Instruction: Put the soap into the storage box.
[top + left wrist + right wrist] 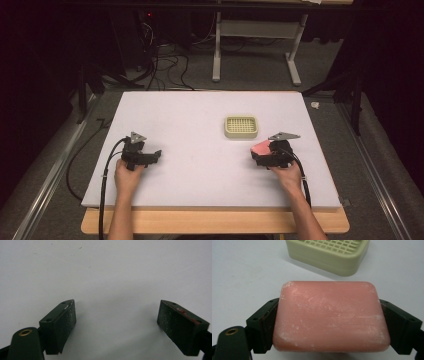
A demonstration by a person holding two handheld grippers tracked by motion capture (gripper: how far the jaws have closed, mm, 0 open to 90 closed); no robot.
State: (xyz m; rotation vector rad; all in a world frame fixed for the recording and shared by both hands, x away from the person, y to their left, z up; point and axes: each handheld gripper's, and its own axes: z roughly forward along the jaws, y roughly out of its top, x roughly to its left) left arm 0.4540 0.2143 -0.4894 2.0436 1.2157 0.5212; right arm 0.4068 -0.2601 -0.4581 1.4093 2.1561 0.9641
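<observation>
Right tool (261,151): your jaws clamp the pink soap bar (331,316) by its two sides; near right of the surface (200,115)
Soap dish (241,126): just beyond the bar, slightly left
Left tool (150,156): jaws spread, holding nothing; near left

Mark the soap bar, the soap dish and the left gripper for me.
pink soap bar (331,316), right gripper view, middle of its broad top face.
soap dish (241,133), high view, front wall under the grid.
left gripper (116,322), left gripper view, midway between its open fingertips.
</observation>
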